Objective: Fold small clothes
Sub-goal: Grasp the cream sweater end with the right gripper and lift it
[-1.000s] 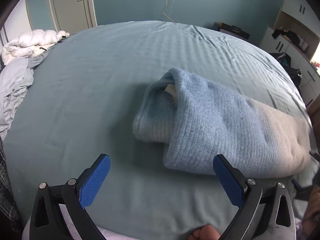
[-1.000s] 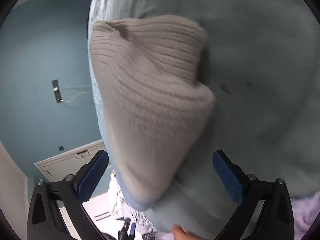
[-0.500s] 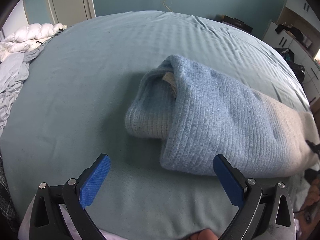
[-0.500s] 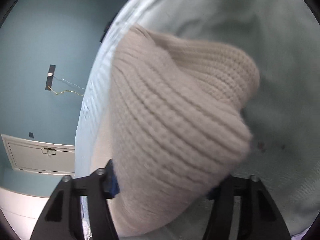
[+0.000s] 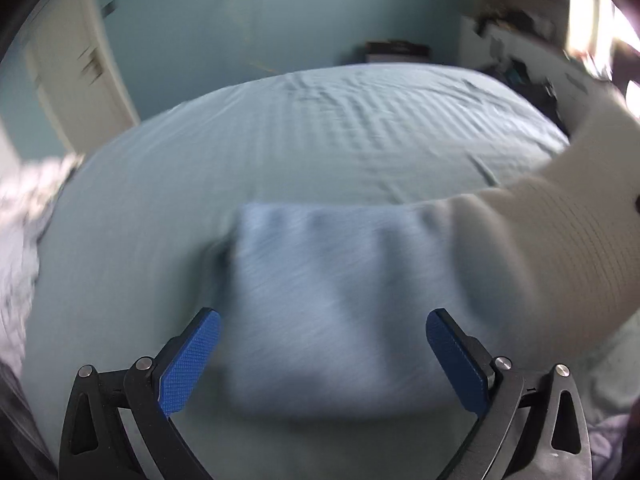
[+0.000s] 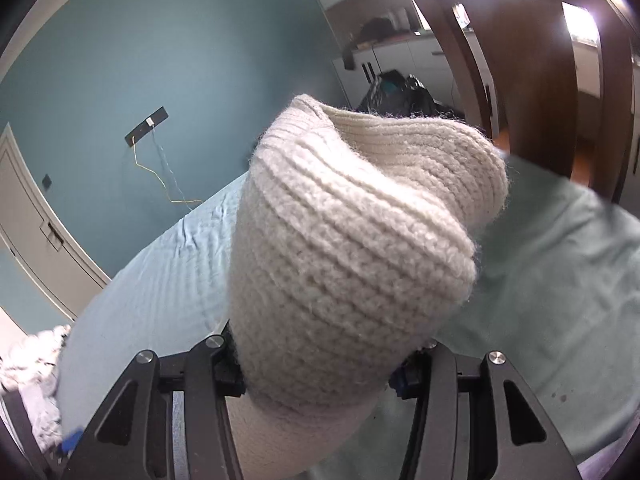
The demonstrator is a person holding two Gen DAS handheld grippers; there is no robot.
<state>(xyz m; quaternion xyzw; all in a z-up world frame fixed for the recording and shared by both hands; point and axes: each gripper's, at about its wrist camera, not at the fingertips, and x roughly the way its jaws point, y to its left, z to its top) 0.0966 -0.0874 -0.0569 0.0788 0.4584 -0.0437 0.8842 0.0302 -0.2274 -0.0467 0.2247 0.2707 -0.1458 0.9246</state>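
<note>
A knit sweater, light blue (image 5: 336, 304) at one end and cream (image 5: 560, 232) at the other, lies on the teal bed (image 5: 280, 152). My left gripper (image 5: 320, 356) is open, its blue pads either side of the blue end. My right gripper (image 6: 316, 372) is shut on the cream end (image 6: 352, 248) and holds it lifted off the bed; the knit bunches in front of the camera and hides the pads. In the left wrist view the cream end rises up to the right. That view is motion-blurred.
A pile of white and grey bedding (image 5: 20, 216) lies at the bed's left edge. A white door (image 5: 80, 64), teal wall, and white cabinets with clutter (image 5: 516, 36) stand beyond. A dark wooden door frame (image 6: 536, 80) stands at the right.
My right gripper has closed on the cream end and lifted it up off the bed. My left gripper has moved forward over the blue end, jaws still open.
</note>
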